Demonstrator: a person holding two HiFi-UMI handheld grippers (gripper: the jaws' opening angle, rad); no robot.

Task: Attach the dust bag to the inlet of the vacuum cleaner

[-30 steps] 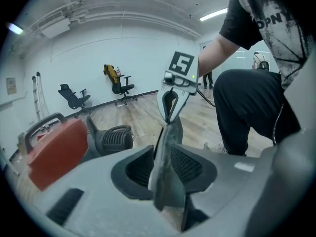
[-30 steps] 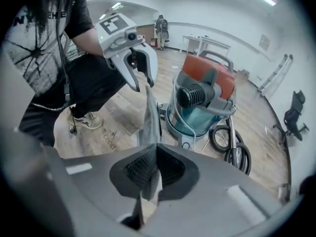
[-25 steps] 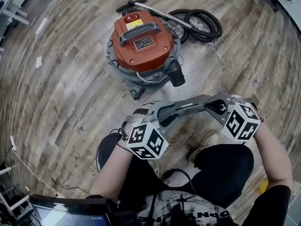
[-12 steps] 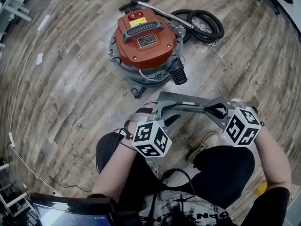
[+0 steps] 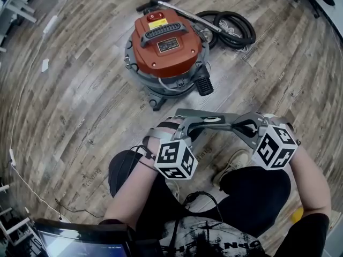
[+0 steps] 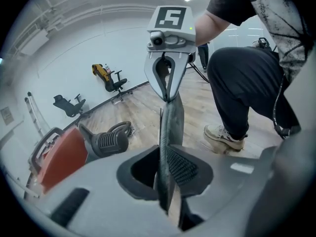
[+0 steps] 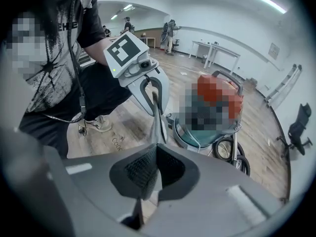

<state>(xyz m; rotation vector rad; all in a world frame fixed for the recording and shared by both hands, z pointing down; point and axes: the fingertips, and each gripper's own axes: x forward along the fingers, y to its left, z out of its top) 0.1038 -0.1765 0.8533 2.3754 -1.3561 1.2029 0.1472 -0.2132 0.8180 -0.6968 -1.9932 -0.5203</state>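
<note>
A flat grey dust bag (image 5: 211, 120) hangs stretched between my two grippers, above the floor in front of the person's knees. My right gripper (image 5: 244, 125) is shut on its right end; the pads pinch the bag's edge (image 7: 157, 117). My left gripper (image 5: 185, 126) has the bag's other end (image 6: 170, 127) between its jaws, which are closing, and the pads press on it. The red-topped vacuum cleaner (image 5: 166, 47) stands on the floor farther out, its black ribbed inlet (image 5: 202, 84) pointing toward the bag. The bag is apart from the inlet.
A black hose (image 5: 233, 25) and a metal wand lie coiled behind the vacuum. The person's shoe (image 5: 236, 162) is under the bag. A laptop (image 5: 75, 242) and a thin cable sit at the lower left. Office chairs (image 6: 113, 80) stand by the far wall.
The left gripper's jaws have closed onto the bag's left end. The bag has turned more edge-on and now hangs taut between both grippers. Neither hand has shifted much.
</note>
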